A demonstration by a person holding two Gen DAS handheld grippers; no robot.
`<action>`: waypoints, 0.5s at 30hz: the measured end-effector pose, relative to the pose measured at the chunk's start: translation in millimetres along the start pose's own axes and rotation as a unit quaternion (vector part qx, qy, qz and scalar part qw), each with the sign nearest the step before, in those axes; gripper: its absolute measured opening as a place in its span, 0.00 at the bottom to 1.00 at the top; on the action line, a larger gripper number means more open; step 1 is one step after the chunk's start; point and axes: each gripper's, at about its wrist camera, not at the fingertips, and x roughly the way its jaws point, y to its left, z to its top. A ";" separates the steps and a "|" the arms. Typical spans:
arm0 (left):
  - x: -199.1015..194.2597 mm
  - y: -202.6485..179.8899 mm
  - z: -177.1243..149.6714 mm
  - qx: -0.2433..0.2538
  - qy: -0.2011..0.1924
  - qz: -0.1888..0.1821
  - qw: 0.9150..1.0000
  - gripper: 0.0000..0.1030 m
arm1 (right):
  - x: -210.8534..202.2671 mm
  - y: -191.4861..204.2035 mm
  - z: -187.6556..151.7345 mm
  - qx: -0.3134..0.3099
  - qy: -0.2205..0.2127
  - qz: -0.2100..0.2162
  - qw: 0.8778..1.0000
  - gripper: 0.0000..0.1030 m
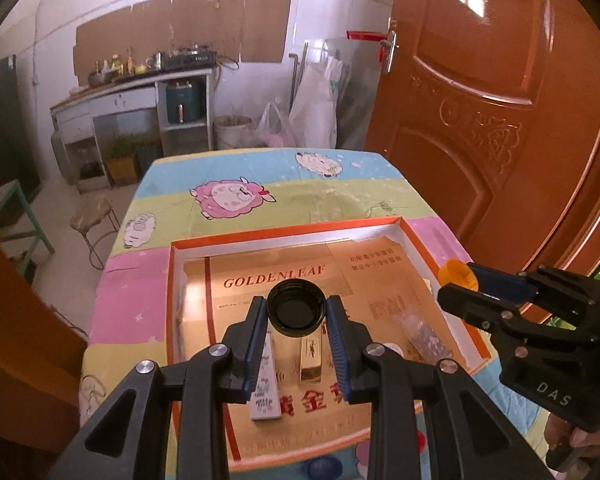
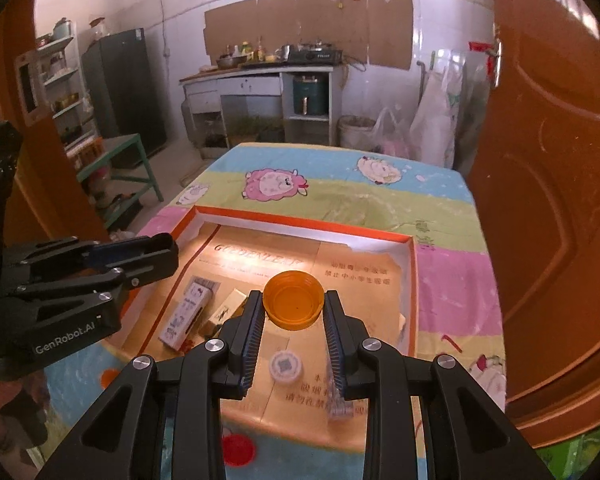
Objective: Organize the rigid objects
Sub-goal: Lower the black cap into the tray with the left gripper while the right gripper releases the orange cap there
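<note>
My left gripper (image 1: pixel 296 312) is shut on a black bottle cap (image 1: pixel 296 311), held hollow side up above the orange-rimmed box (image 1: pixel 284 237). My right gripper (image 2: pixel 293 304) is shut on an orange bottle cap (image 2: pixel 293 305), also hollow side up over the same box (image 2: pixel 300 222). In the left wrist view the right gripper (image 1: pixel 458 278) shows at the right with the orange cap (image 1: pixel 454 272) at its tips. Inside the box lie a white printed carton (image 1: pixel 266 384), a gold carton (image 1: pixel 312 360), a white round cap (image 2: pixel 286 366) and a clear plastic piece (image 2: pixel 338 400).
The box rests on a table with a cartoon sheep cloth (image 1: pixel 236 196). A brown door (image 1: pixel 500 100) stands close on the right. A red cap (image 2: pixel 239 450) lies on the cloth near the front edge. A stool (image 1: pixel 94 216) and kitchen counter (image 1: pixel 140 80) lie beyond.
</note>
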 end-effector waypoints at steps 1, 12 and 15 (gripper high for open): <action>4.9 1.9 3.2 -0.003 0.006 -0.003 1.000 0.30 | 3.7 -1.5 2.7 0.000 0.003 0.000 1.000 0.29; 65.5 20.9 21.9 -0.038 0.080 -0.007 0.996 0.30 | 62.1 -28.5 23.4 0.017 0.051 -0.010 0.999 0.29; 77.5 24.9 21.9 -0.049 0.093 -0.006 0.994 0.30 | 74.8 -35.5 25.5 0.025 0.063 -0.011 0.998 0.29</action>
